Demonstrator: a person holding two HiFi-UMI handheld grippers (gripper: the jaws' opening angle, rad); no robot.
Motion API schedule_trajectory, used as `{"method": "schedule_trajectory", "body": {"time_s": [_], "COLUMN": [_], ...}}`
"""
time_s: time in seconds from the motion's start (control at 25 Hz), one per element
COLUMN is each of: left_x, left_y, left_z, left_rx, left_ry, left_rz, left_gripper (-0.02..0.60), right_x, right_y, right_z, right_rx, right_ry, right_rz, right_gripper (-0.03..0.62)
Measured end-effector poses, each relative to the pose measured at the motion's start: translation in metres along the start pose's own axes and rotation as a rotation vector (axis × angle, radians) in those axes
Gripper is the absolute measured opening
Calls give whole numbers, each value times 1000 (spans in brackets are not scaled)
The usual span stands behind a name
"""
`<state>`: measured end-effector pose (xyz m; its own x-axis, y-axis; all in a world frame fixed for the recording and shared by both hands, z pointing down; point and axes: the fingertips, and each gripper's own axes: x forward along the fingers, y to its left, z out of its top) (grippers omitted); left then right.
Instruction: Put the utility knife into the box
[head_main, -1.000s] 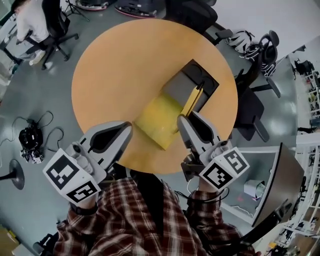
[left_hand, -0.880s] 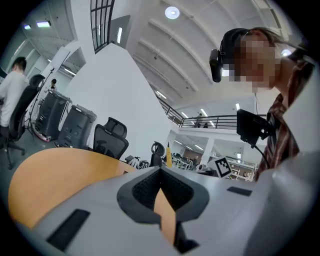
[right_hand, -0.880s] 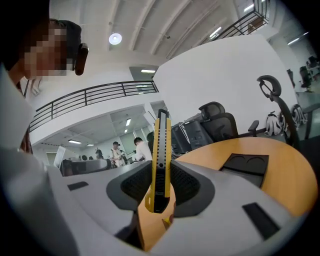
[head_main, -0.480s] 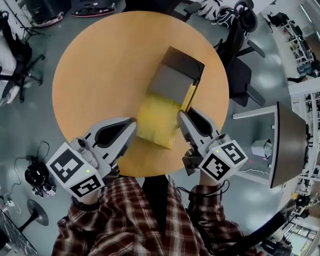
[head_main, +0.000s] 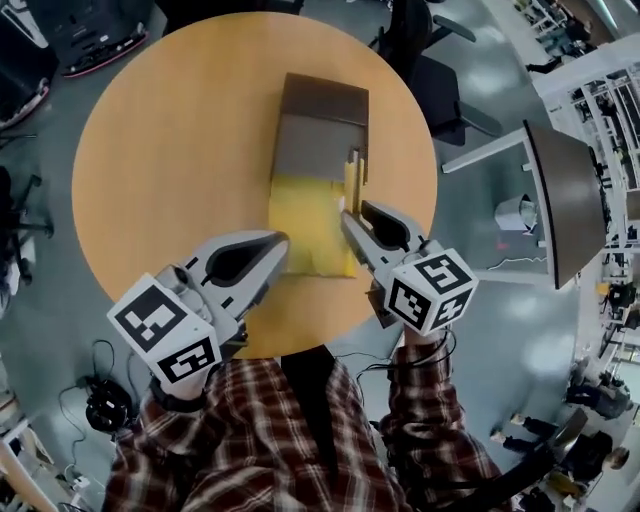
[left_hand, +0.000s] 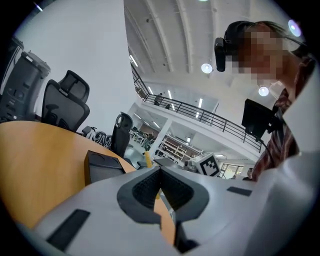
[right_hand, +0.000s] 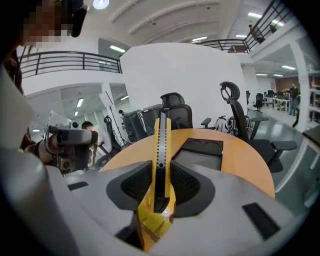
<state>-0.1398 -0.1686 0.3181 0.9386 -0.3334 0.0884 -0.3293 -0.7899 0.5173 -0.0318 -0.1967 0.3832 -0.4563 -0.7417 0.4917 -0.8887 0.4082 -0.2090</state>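
Right gripper view shows the right gripper clamped on a slim yellow plastic utility knife, beside the open dark grey box. It is probably light, stiff and slippery, so a mid-handle hold suits. Left gripper: jaws together, empty.

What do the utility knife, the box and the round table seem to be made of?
The utility knife: yellow body, probably hard plastic with a light sheen; a dark notched strip runs along it. The box: matte dark and grey panels, perhaps card or plastic; unclear. The table: smooth orange-brown top, likely wood laminate, no grain visible.
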Motion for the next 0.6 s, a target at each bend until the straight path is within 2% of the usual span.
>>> {"method": "schedule_trajectory", "body": {"time_s": [0.12,0.28,0.44,0.6], "left_x": [13,20,16,11], "left_y": [1,2,8,12], "left_z": [-11,-21,-25,-29], "left_rx": [-19,-35,-54,-72], "left_ry": [19,28,18,8], "left_rz": [-19,-10,23,60], "left_gripper": [11,11,11,11], "right_x": [13,33,60,88], "right_y": [-15,-38,-51,-59], "right_z": [-23,-57,-88,-117], "right_rx": [-58,-178,-317,-405], "right_ry": [109,289,465,609], "right_rz": [-17,-8,28,79], "right_gripper": [123,123,123,123]}}
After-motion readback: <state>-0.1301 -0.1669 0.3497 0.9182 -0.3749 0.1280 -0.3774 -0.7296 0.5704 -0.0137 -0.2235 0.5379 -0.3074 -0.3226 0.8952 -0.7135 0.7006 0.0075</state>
